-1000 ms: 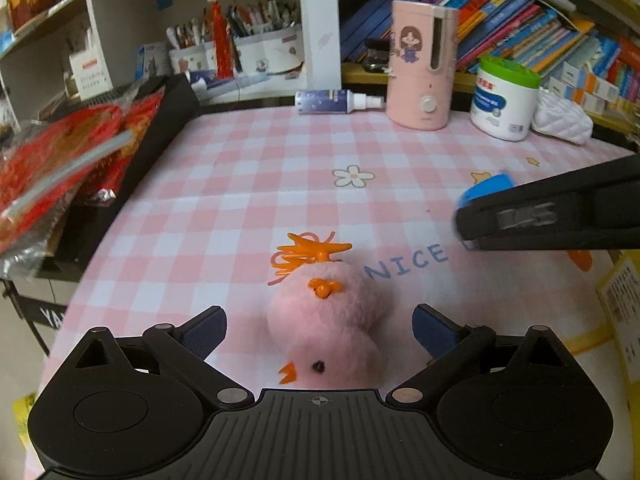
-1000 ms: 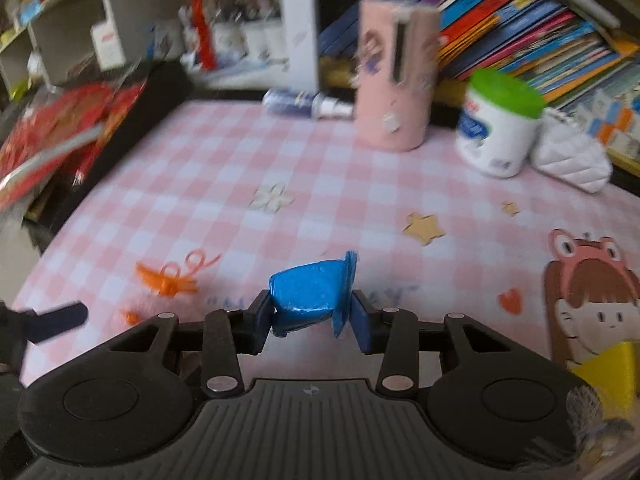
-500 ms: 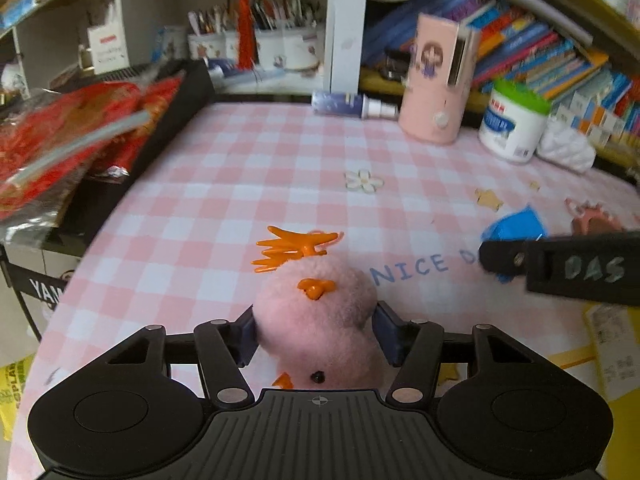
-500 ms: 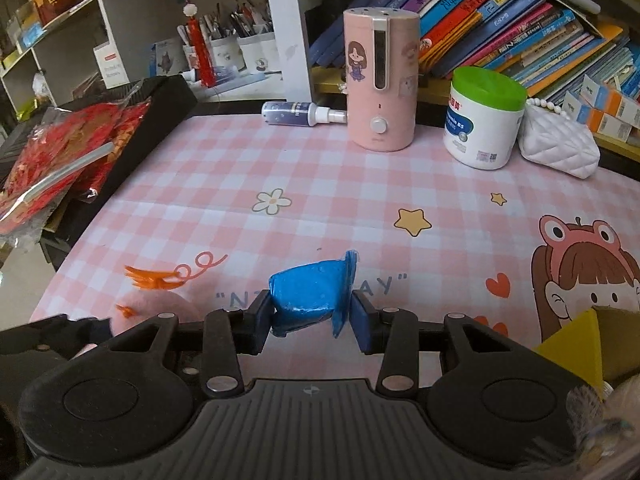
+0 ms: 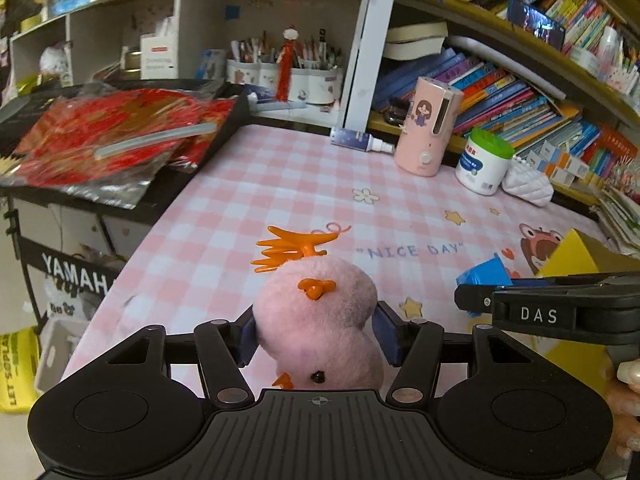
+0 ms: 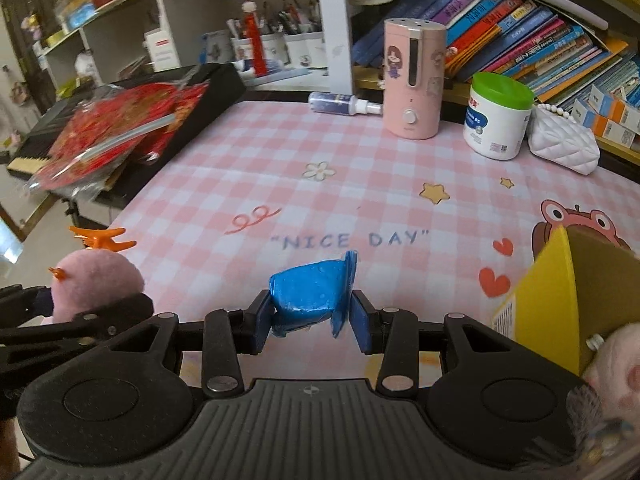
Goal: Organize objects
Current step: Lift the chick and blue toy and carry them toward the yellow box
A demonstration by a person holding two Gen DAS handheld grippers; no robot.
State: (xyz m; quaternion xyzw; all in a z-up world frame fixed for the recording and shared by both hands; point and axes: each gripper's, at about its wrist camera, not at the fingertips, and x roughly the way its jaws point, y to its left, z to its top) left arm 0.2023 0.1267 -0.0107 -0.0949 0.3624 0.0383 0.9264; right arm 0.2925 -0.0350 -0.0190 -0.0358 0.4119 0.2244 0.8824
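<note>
The left gripper is clamped on the plush chick: light, soft, best held mid-body. The right gripper is clamped on the thin, crushable blue cup.

Your left black plastic gripper had a wide ribbed body with a small crosshair mark in the middle. It had a round flat disc on each side, silver screws on its bent arms, and dark blue pads on its fingers. Your right black plastic gripper looked just the same, with blue pads too. From the side, it showed the white letters "DAS".
</note>
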